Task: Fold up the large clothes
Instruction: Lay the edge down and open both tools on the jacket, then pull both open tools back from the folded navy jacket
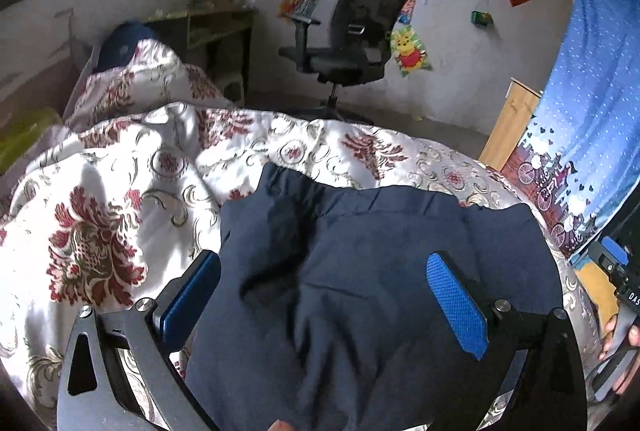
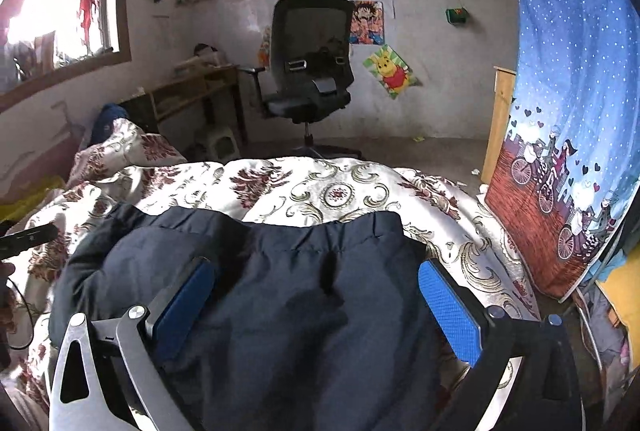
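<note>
A dark navy garment lies bunched on a floral quilt; its elastic waistband points to the far edge. My left gripper is open, its blue pads wide apart over the garment's left part, nothing between them gripped. The garment also fills the right wrist view on the quilt. My right gripper is open above the garment's right part, blue pads spread wide. The right gripper's body shows at the left wrist view's right edge.
A black office chair stands beyond the bed by a wall with posters. A wooden desk is at the back left under a window. A blue patterned curtain hangs on the right beside a wooden cabinet.
</note>
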The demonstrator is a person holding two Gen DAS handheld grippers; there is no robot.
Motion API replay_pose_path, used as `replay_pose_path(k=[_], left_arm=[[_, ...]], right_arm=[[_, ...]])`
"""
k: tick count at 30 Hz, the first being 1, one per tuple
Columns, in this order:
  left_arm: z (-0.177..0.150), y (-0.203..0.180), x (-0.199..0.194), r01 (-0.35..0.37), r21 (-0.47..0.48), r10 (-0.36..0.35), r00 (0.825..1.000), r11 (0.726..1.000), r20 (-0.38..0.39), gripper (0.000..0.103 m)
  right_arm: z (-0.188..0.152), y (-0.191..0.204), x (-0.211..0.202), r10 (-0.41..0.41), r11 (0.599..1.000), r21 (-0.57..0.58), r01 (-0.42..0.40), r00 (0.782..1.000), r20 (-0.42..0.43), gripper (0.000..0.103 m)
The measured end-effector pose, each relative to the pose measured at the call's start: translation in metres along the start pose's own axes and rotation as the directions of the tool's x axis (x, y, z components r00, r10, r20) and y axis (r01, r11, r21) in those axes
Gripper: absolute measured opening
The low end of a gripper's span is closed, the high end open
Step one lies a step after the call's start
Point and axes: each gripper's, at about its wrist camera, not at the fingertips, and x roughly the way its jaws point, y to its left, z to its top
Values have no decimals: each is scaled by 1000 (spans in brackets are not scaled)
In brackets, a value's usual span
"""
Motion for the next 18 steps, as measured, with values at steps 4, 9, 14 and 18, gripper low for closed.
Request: replay_pose_path(k=[4,9,14,18], left_arm=[[-6,-12,-14,21,28,-23,999,999,49,101],[-16,-24,-27,35,53,-39,996,998,80,101],[-26,-31,-40,53,73,-60,993,996,101,101],[-33,-34,-50,61,81,-70,991,995,116,101]], right_arm=[[-5,8,-12,15,1000,-13,-15,999,29,103],[-12,18,-27,29,999,-42,-26,997,68,103],[-19,26,-38,48,998,-47,-44,995,89,103],[-23,29,-47,52,998,-38,-49,994,100,103]])
